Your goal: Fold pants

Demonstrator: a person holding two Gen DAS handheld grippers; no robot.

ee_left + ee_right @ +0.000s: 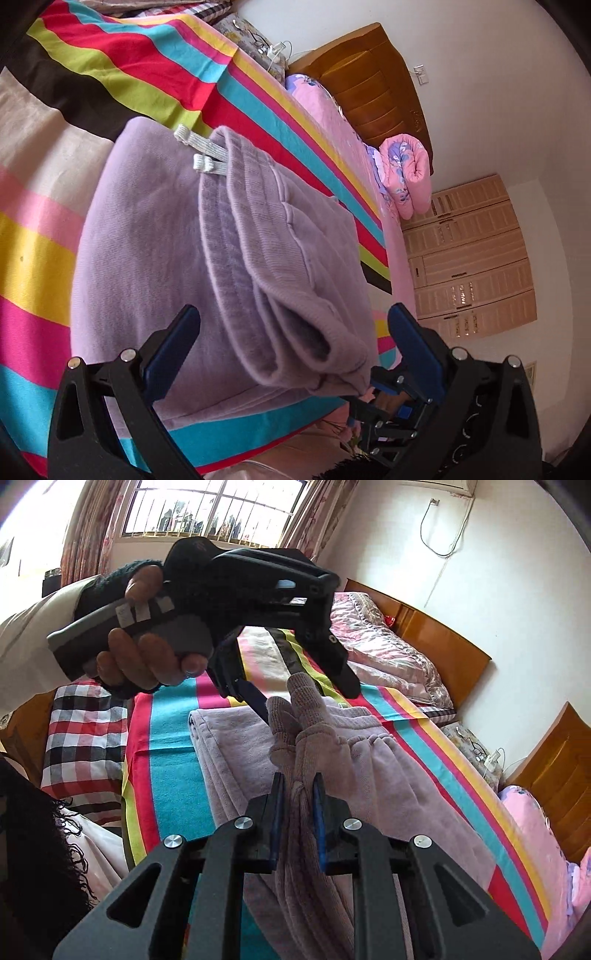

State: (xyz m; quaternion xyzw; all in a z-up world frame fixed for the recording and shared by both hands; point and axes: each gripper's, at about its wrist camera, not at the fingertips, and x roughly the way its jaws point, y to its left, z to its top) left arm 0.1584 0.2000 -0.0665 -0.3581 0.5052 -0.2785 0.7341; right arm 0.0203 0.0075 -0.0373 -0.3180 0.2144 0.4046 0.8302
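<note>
Bedroom, striped bedspread (155, 70) on the bed: lilac pants (147, 251) mid-fold on it.

Right gripper (298, 812) is nearly shut, pads pinching a bunched cuff of the pants and holding it raised off the pile, probably to carry that end across. Left gripper (295, 339) stands wide open with nothing between its fingers, straddling the thick folded edge nearest it, likely ready to pin or lift that edge. From the pants outward: white drawstring (203, 155) at the far end, pink quilt roll (410, 173) beyond, wooden headboard (373, 85) behind that.
</note>
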